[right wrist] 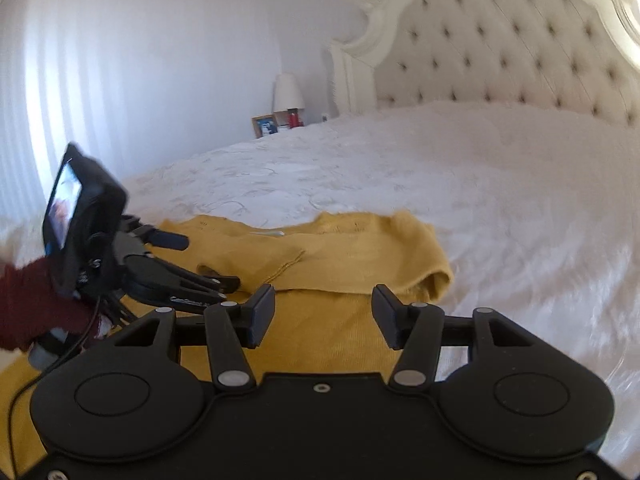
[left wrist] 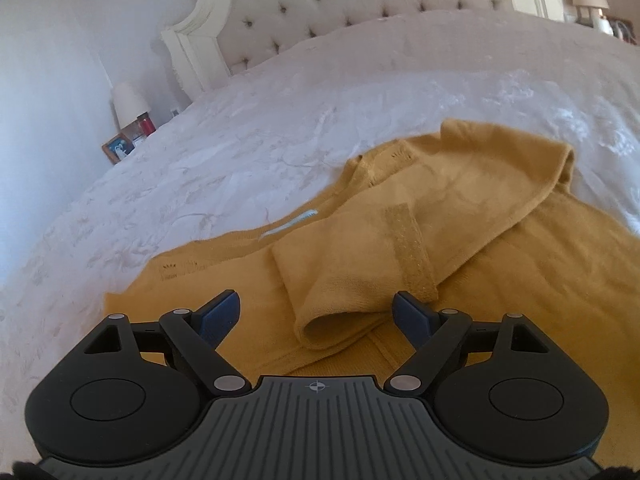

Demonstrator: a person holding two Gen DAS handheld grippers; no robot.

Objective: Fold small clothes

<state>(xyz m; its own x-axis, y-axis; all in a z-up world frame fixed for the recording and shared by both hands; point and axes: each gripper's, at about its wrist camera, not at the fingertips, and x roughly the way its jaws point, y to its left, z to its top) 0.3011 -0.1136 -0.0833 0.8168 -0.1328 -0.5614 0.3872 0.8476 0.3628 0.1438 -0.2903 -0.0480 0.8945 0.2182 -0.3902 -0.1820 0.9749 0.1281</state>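
A mustard-yellow sweater (left wrist: pixel 500 264) lies flat on the white bedspread (left wrist: pixel 240 160), its neck label (left wrist: pixel 288 222) facing the headboard. One sleeve (left wrist: pixel 360 256) is folded across the body. Its cuff (left wrist: pixel 332 320) lies between the fingers of my left gripper (left wrist: pixel 316 312), which is open and apart from the cloth. In the right wrist view my right gripper (right wrist: pixel 324 314) hovers open over the sweater (right wrist: pixel 344 252) with nothing held. The left gripper (right wrist: pixel 202 260) shows there at the left, borne by a hand in a dark red sleeve (right wrist: pixel 28 300).
A tufted headboard (right wrist: pixel 500 40) stands at the far end of the bed. Beside it a nightstand carries a white lamp (right wrist: pixel 287 90), a picture frame (right wrist: pixel 265 125) and a red candle. White bedspread (right wrist: pixel 500 208) stretches to the right of the sweater. A small screen (right wrist: pixel 66 204) sits atop the left gripper.
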